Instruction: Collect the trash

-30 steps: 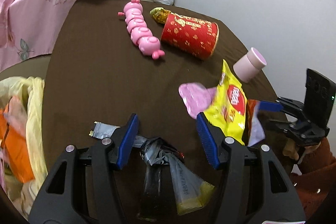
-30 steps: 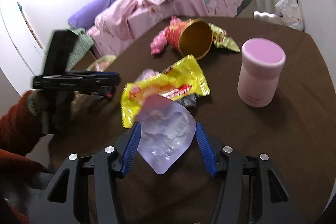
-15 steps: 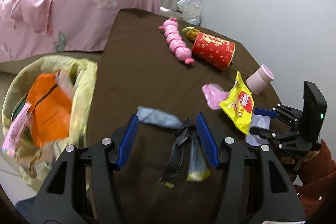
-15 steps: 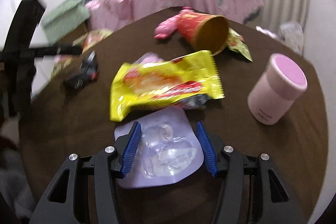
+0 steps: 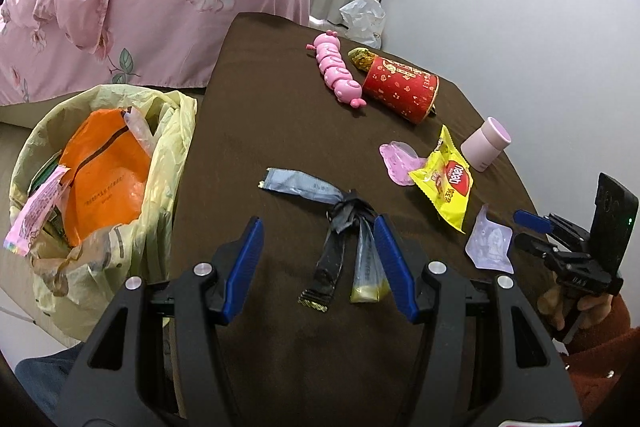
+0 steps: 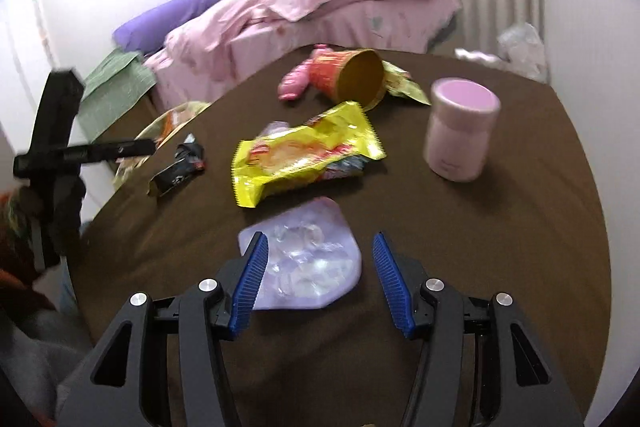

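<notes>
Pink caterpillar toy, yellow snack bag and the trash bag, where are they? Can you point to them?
Pink caterpillar toy (image 5: 335,71): left wrist view, on its middle body segments.
Yellow snack bag (image 6: 304,155): right wrist view, on the middle of the wrapper.
Trash bag (image 5: 170,155): left wrist view, on its pale yellow side beside the table.

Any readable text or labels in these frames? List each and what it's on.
Yellow snack bag: a red oval logo with white letters and characters, too distorted to read.
Orange bag in the trash bag: one printed line, too small.
Red can: gold ornament, nothing legible.
Right gripper body: small white marking, unreadable.
</notes>
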Demonstrator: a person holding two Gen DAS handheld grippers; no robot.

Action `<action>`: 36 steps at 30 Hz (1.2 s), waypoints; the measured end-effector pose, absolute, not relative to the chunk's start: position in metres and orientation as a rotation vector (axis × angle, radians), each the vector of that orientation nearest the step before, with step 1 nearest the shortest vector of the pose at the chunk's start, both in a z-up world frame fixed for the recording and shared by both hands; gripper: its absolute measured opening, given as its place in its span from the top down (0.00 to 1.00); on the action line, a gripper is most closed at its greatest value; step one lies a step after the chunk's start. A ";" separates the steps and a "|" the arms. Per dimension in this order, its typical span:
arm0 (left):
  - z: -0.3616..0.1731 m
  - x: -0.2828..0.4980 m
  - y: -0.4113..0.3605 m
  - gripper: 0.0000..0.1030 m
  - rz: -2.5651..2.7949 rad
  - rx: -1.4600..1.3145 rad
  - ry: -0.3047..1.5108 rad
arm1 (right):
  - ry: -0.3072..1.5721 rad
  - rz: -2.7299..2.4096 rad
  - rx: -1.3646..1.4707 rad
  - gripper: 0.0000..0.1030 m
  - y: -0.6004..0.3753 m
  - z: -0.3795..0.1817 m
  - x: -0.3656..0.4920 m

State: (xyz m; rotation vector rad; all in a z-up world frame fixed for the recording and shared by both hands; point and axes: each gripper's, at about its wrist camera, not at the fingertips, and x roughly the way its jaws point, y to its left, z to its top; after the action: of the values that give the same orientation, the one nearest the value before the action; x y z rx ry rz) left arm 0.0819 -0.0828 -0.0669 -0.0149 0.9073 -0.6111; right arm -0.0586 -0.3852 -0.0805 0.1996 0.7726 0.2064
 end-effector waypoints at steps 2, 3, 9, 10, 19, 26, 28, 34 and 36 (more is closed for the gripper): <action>-0.069 0.081 -0.083 0.47 -0.605 -0.019 0.910 | 0.800 0.183 0.219 0.49 -0.387 -0.087 -0.059; -0.070 0.081 -0.084 0.47 -0.600 -0.020 0.911 | 0.822 0.159 0.204 0.49 -0.386 -0.089 -0.056; -0.066 0.075 -0.087 0.47 -0.587 0.022 0.889 | 0.867 0.170 0.079 0.63 -0.360 -0.094 -0.041; -0.065 0.074 -0.086 0.47 -0.586 0.028 0.886 | 0.865 0.173 0.035 0.66 -0.354 -0.094 -0.042; -0.064 0.070 -0.081 0.47 -0.589 0.019 0.888 | 0.811 0.298 0.046 0.97 -0.339 -0.077 -0.047; -0.063 0.068 -0.089 0.47 -0.620 0.025 0.883 | 0.739 0.260 0.147 0.97 -0.364 -0.048 -0.044; -0.063 0.067 -0.095 0.47 -0.628 0.040 0.881 | 0.725 0.241 0.150 0.97 -0.370 -0.044 -0.043; -0.068 0.075 -0.118 0.47 -0.611 0.097 0.899 | 0.715 0.205 0.149 0.97 -0.378 -0.043 -0.042; -0.071 0.081 -0.124 0.51 -0.605 0.096 0.910 | 0.718 0.203 0.147 0.97 -0.379 -0.043 -0.042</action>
State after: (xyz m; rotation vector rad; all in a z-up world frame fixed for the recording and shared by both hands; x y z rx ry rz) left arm 0.0814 -0.1243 -0.0709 0.0963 0.9104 -0.6045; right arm -0.0419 -0.3792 -0.0433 0.1474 0.7178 0.2030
